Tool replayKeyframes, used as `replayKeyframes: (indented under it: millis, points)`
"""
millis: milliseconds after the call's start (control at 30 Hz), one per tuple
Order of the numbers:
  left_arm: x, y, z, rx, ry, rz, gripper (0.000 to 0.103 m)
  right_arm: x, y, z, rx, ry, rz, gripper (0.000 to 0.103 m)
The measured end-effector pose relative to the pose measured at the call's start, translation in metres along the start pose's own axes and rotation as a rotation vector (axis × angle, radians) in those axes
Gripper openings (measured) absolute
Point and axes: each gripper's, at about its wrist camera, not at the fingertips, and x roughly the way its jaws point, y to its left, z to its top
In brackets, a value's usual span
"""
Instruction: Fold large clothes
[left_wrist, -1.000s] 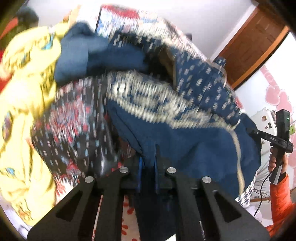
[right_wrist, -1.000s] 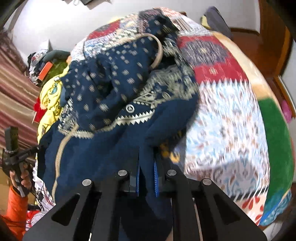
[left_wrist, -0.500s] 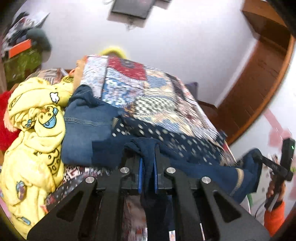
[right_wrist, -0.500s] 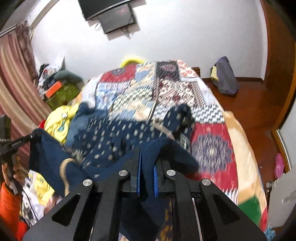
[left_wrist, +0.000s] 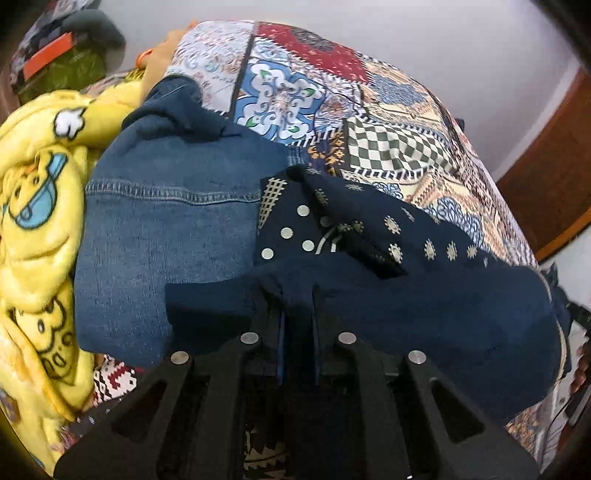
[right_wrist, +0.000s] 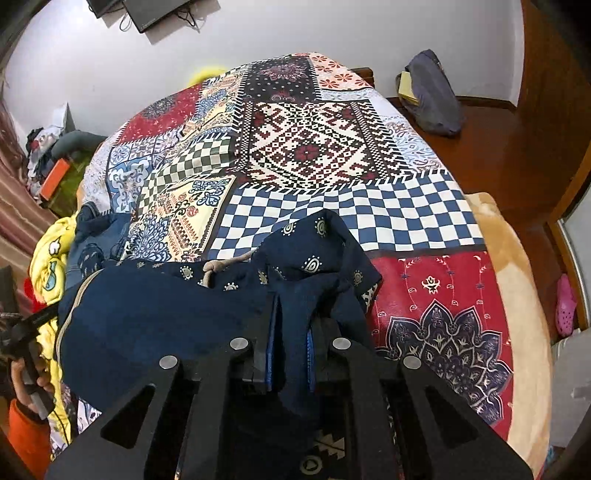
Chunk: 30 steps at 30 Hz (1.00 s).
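Observation:
A large navy garment (left_wrist: 424, 317) with small cream motifs hangs stretched between both grippers above a patchwork bed. My left gripper (left_wrist: 297, 299) is shut on a fold of its navy cloth. My right gripper (right_wrist: 291, 306) is shut on another fold of the same garment (right_wrist: 159, 325). The cloth drapes over both sets of fingers and hides the fingertips. Its printed part bunches up in front of each gripper.
A patchwork quilt (right_wrist: 314, 147) covers the bed. Blue jeans (left_wrist: 162, 229) and a yellow cartoon blanket (left_wrist: 33, 206) lie at the bed's left side. A grey bag (right_wrist: 432, 96) sits on the wooden floor at the right. The other hand shows in the right wrist view (right_wrist: 22, 373).
Both grippers lifted the navy garment off the bed and drew it toward me. The heap that covered the quilt is gone, and the garment now hangs taut between the grippers.

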Motion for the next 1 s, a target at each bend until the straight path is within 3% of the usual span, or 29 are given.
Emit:
replayKeyframes:
  millis: [100,167,200,233,267,300,367,467,533,667,767,900,1000]
  points:
    - [-0.017,-0.008,0.002,0.077,0.014,0.02,0.017,-0.018,-0.005,-0.001,0.025,0.016,0.026,0.017]
    - [-0.035,-0.012,0.001,0.116,0.01,0.036,0.032,-0.032,-0.002,-0.004,0.015,-0.006,-0.017,0.027]
    - [-0.045,-0.015,0.001,0.127,0.003,0.068,0.062,-0.041,0.002,-0.007,-0.005,-0.03,-0.054,0.029]
    - [-0.057,-0.017,-0.001,0.132,-0.028,0.095,0.082,-0.05,0.008,-0.011,-0.033,-0.059,-0.095,0.034]
    - [-0.064,-0.019,-0.003,0.135,-0.064,0.102,0.085,-0.056,0.014,-0.015,-0.06,-0.082,-0.126,0.04]
    - [-0.079,-0.022,-0.009,0.156,-0.109,0.099,0.086,-0.061,0.019,-0.018,-0.082,-0.097,-0.148,0.043]
    - [-0.09,-0.031,-0.015,0.201,-0.11,0.094,0.087,-0.073,0.032,-0.028,-0.121,-0.124,-0.163,0.055]
    - [-0.099,-0.046,-0.033,0.261,-0.106,0.08,0.089,-0.082,0.057,-0.044,-0.172,-0.138,-0.121,0.075]
    - [-0.1,-0.059,-0.047,0.313,-0.091,0.068,0.092,-0.082,0.073,-0.053,-0.212,-0.129,-0.092,0.081]
    - [-0.082,-0.088,-0.071,0.401,-0.051,0.058,0.093,-0.061,0.107,-0.067,-0.3,-0.065,-0.055,0.082]
    - [-0.063,-0.102,-0.078,0.412,-0.011,0.03,0.093,-0.039,0.13,-0.075,-0.349,-0.03,-0.052,0.082]
    - [-0.041,-0.107,-0.078,0.393,0.012,0.003,0.093,-0.011,0.148,-0.079,-0.414,0.015,-0.106,0.081]
    - [-0.034,-0.105,-0.074,0.367,0.026,-0.015,0.093,0.0,0.152,-0.078,-0.455,-0.004,-0.175,0.082]
